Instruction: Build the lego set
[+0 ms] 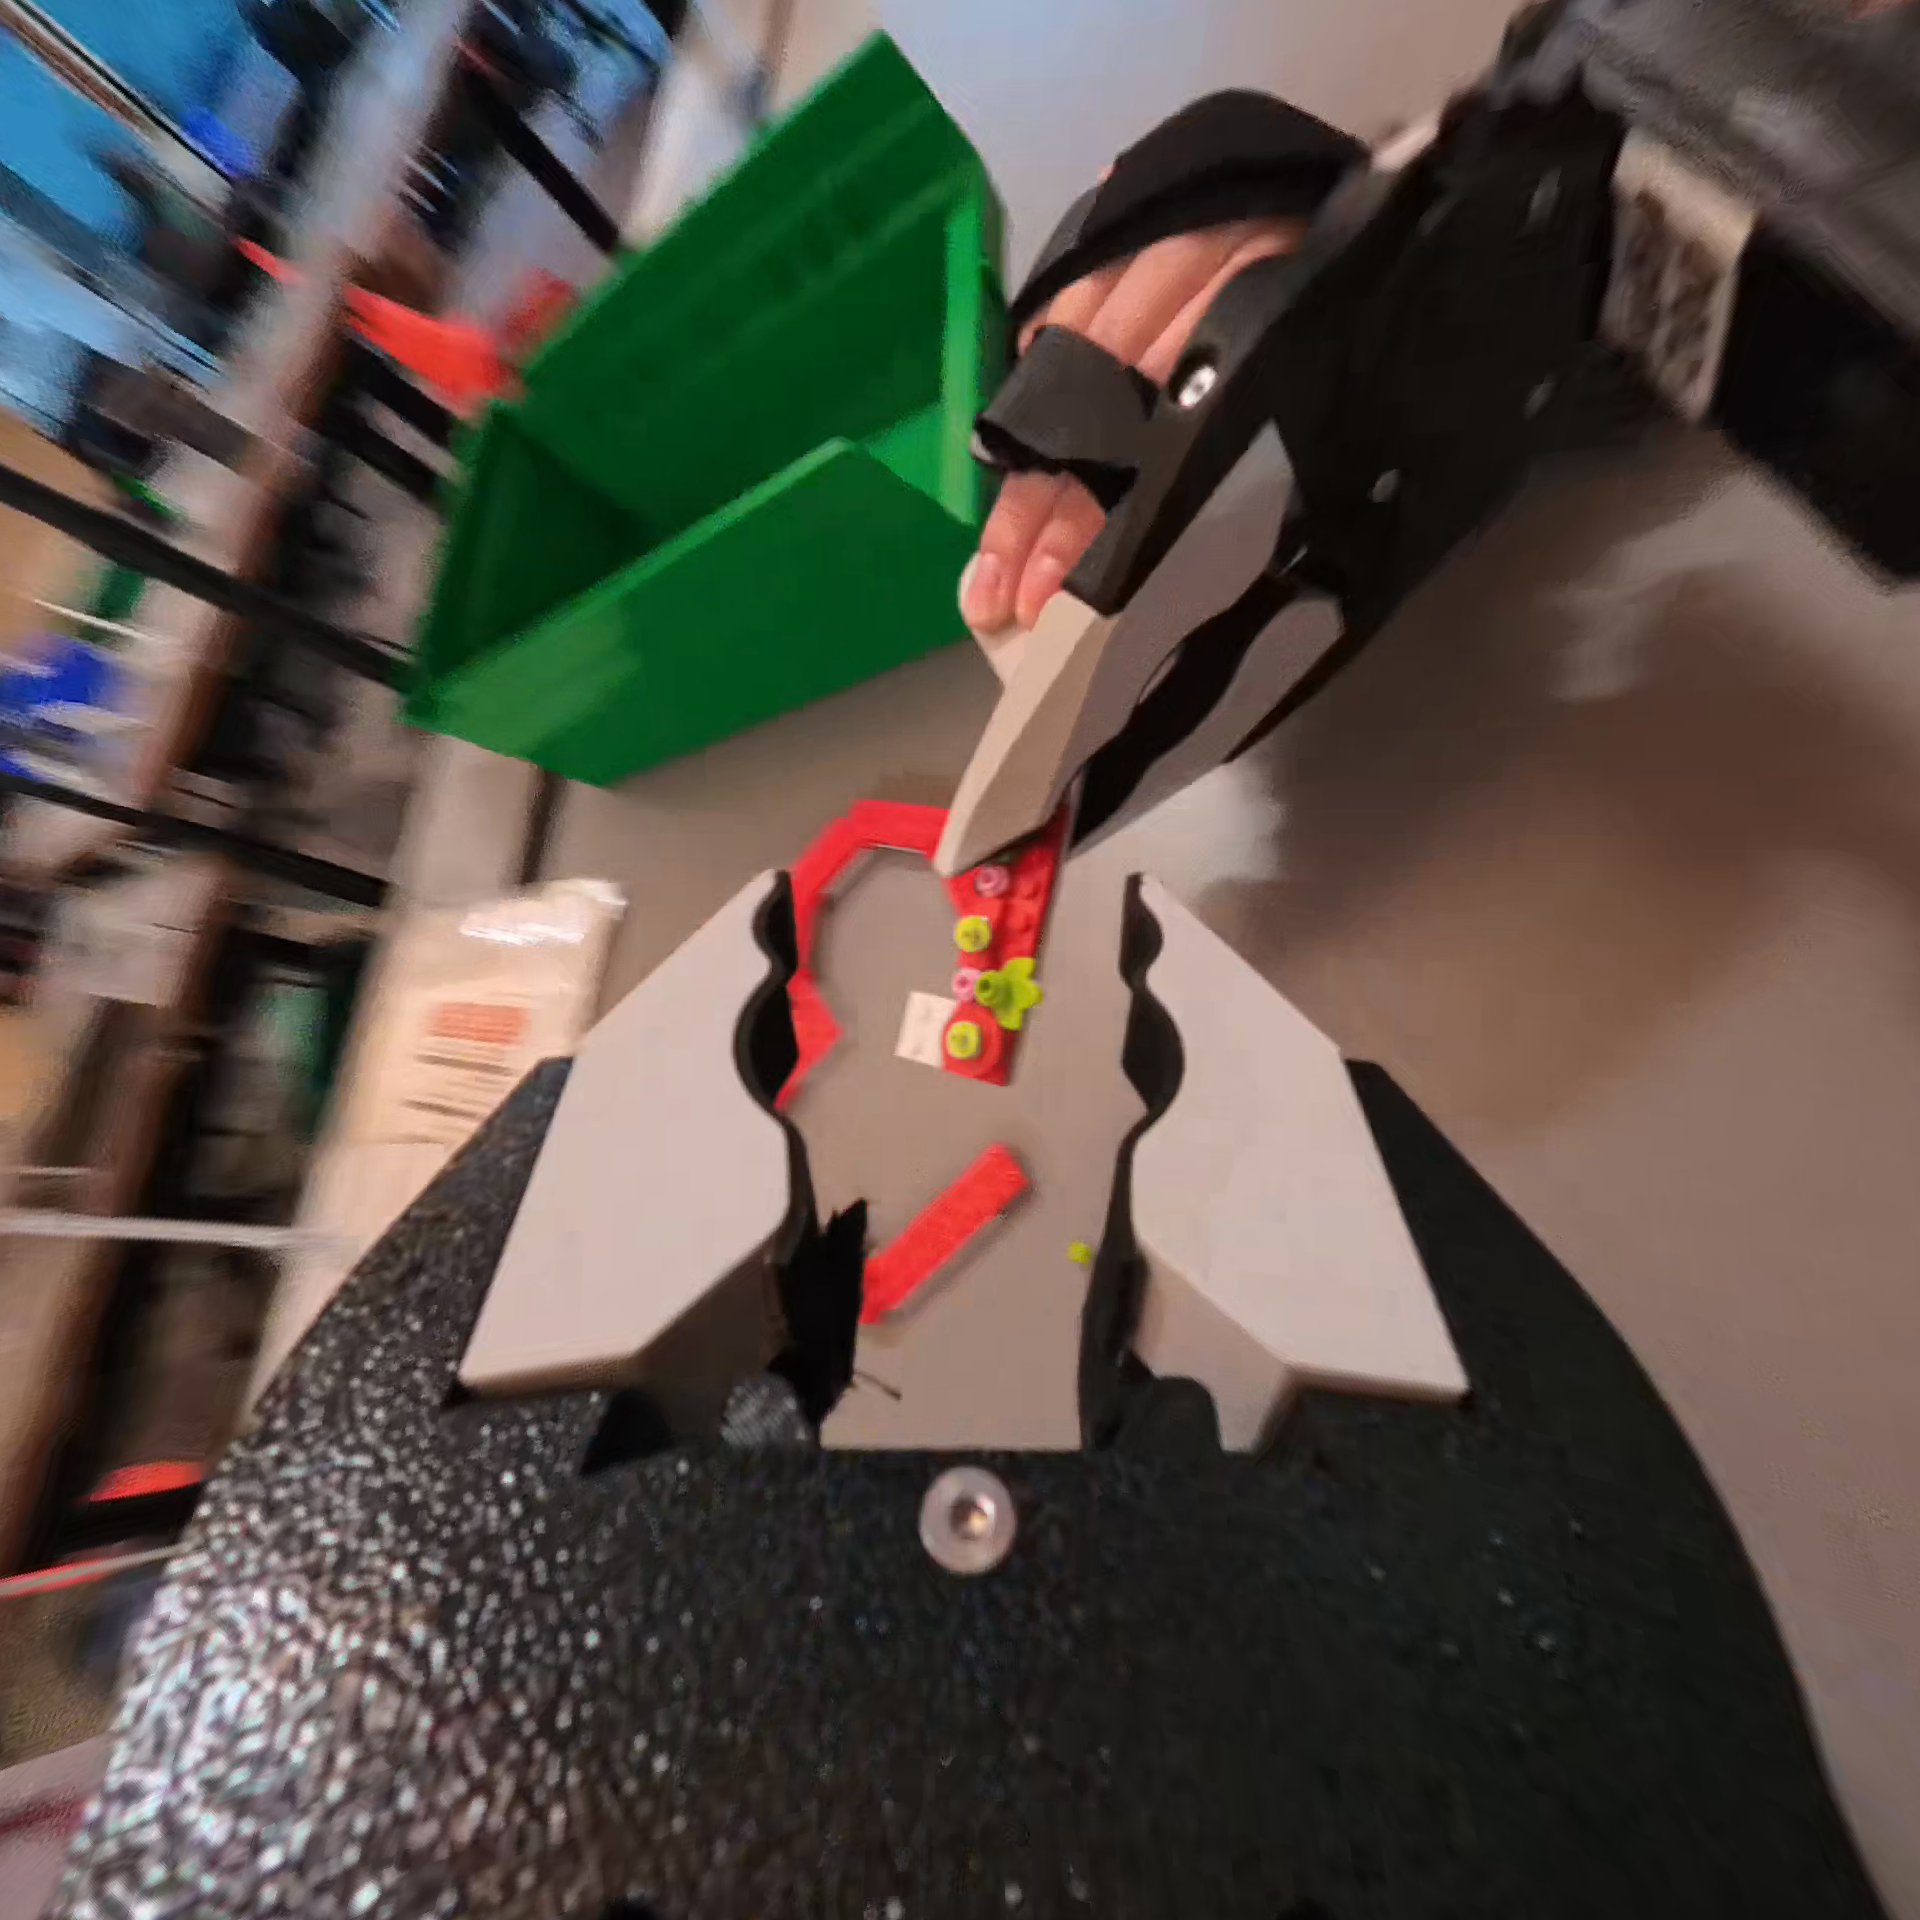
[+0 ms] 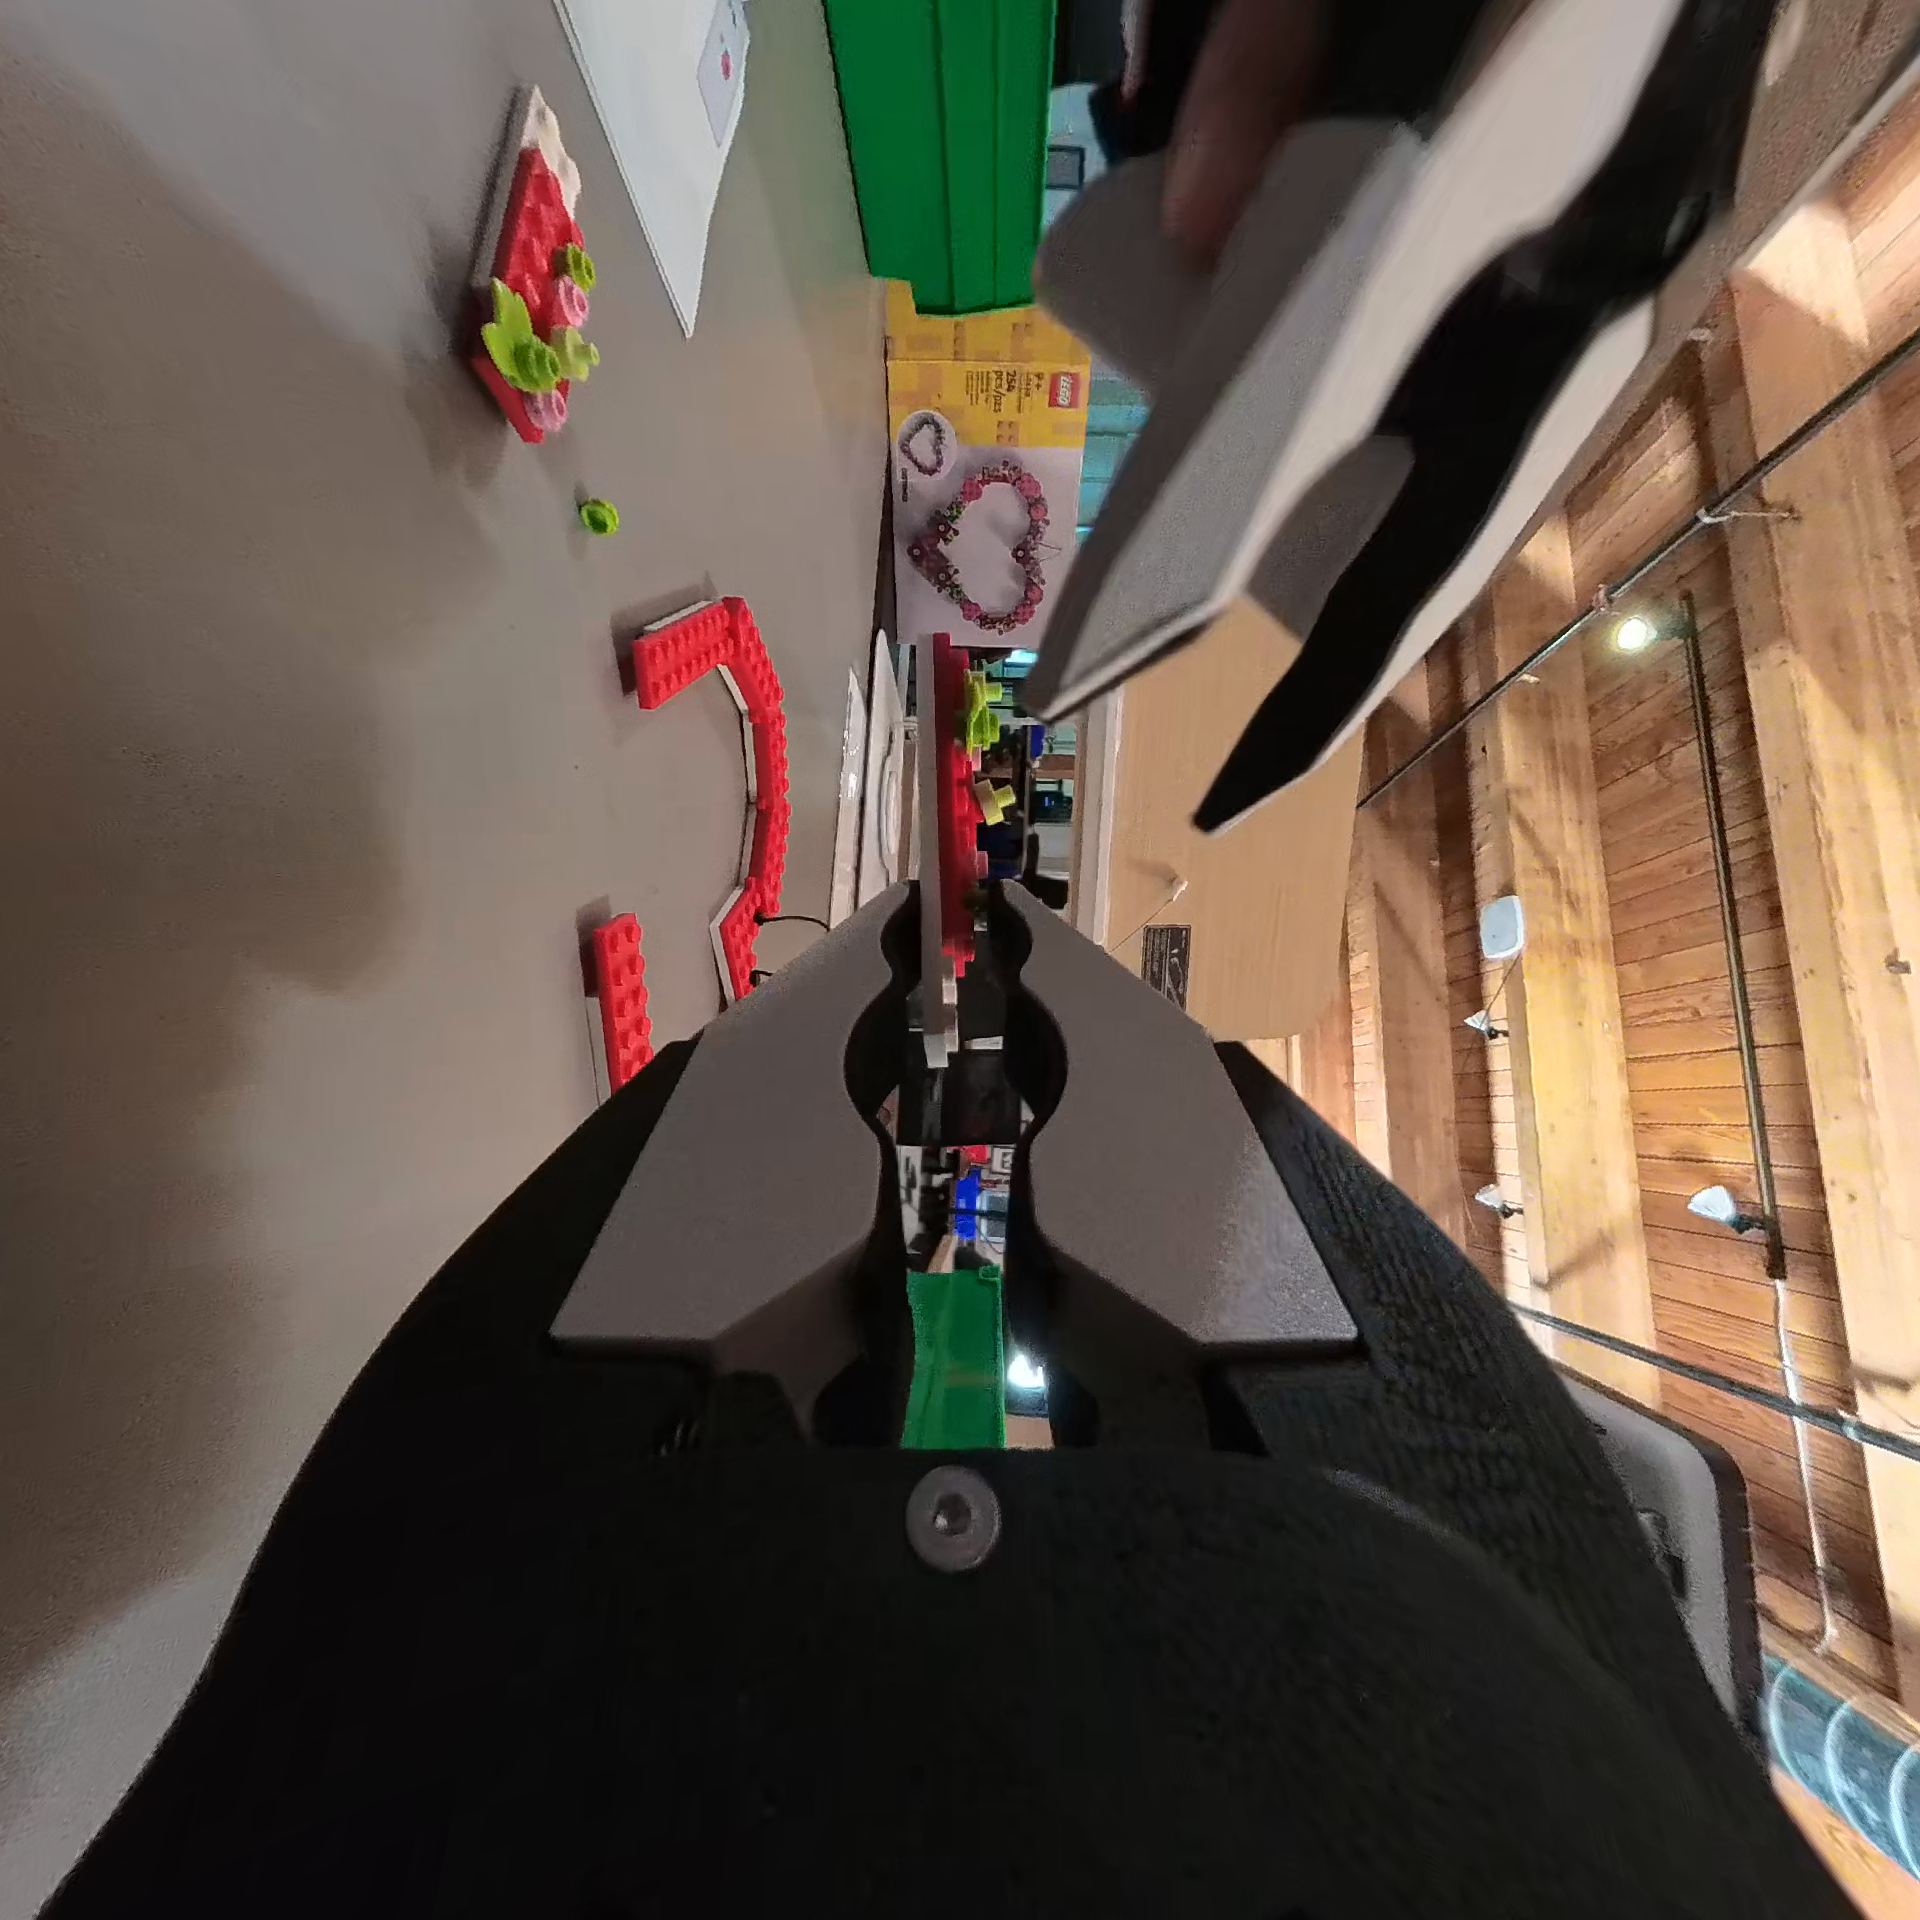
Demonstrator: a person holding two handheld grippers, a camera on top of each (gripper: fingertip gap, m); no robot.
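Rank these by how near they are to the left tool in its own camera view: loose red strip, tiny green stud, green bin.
1. Loose red strip, between the left tool's fingers; the tiny green stud beside it is too close to call.
2. Green bin, far back, upper left.

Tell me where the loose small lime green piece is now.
The loose lime green piece lies on the grey table, in the right wrist view between the decorated red plate and the curved red frame.
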